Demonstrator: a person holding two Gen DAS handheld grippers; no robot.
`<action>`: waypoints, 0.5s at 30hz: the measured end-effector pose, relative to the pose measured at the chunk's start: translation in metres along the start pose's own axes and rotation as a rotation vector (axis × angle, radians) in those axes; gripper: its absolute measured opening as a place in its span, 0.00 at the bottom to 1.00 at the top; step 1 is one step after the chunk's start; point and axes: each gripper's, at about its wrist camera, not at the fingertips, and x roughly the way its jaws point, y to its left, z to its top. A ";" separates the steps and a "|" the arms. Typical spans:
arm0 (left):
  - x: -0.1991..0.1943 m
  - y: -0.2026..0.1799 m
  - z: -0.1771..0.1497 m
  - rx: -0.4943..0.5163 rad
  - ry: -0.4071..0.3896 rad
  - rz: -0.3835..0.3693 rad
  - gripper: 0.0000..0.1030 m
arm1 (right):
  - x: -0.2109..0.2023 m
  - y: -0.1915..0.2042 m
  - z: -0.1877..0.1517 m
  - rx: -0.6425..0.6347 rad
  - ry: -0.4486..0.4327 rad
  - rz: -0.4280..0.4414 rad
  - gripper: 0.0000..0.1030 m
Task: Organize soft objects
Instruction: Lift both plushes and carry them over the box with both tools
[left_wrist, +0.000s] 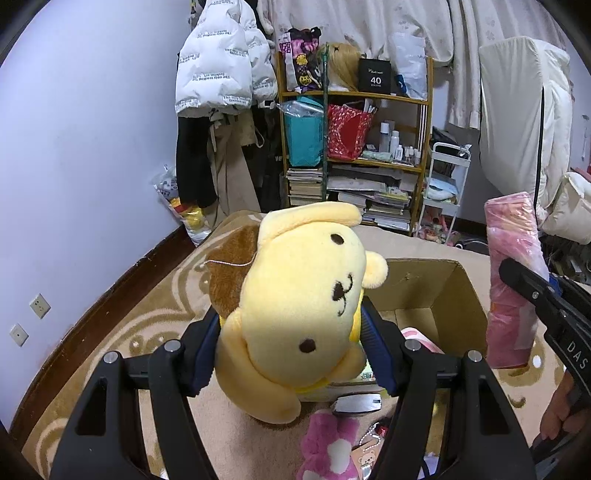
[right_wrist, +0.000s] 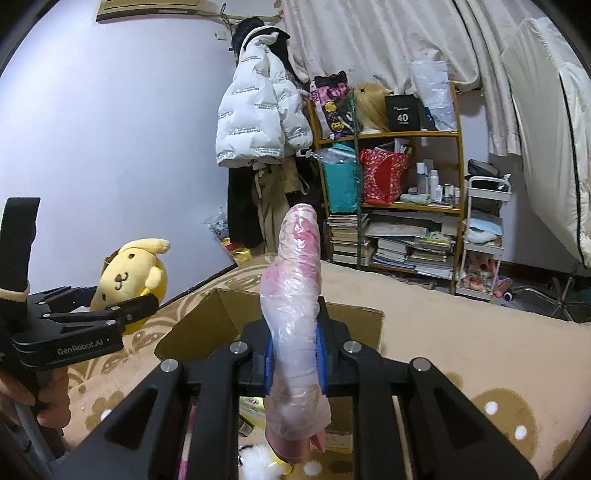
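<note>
Left gripper (left_wrist: 291, 350) is clamped on the yellow dog plush (left_wrist: 299, 295), blue pads pressed into both sides of its body, head tipped sideways and held up in the air beside the open cardboard box (left_wrist: 458, 295). Right gripper (right_wrist: 295, 354) is squeezed around a pink bundle wrapped in clear plastic (right_wrist: 295, 295), which stands upright between the fingers and pokes out above and below them, hanging over the near side of that same box. Just below the left gripper, a pink plush (left_wrist: 328, 443) lies on the beige patterned carpet (left_wrist: 155, 317). Past the box, a wooden shelf (right_wrist: 458, 177) packed with bags, bottles and stacked books stands against the wall, with a white puffer jacket (right_wrist: 258, 122) hanging to its left
</note>
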 end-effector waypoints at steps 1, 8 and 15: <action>0.002 0.000 0.000 -0.003 0.005 -0.004 0.66 | 0.002 -0.001 -0.001 0.001 0.001 0.006 0.18; 0.016 -0.001 -0.002 -0.008 0.029 -0.007 0.66 | 0.019 -0.002 -0.006 -0.001 0.018 0.024 0.18; 0.026 -0.001 -0.003 -0.016 0.052 -0.015 0.66 | 0.027 -0.010 -0.006 0.017 0.013 0.016 0.18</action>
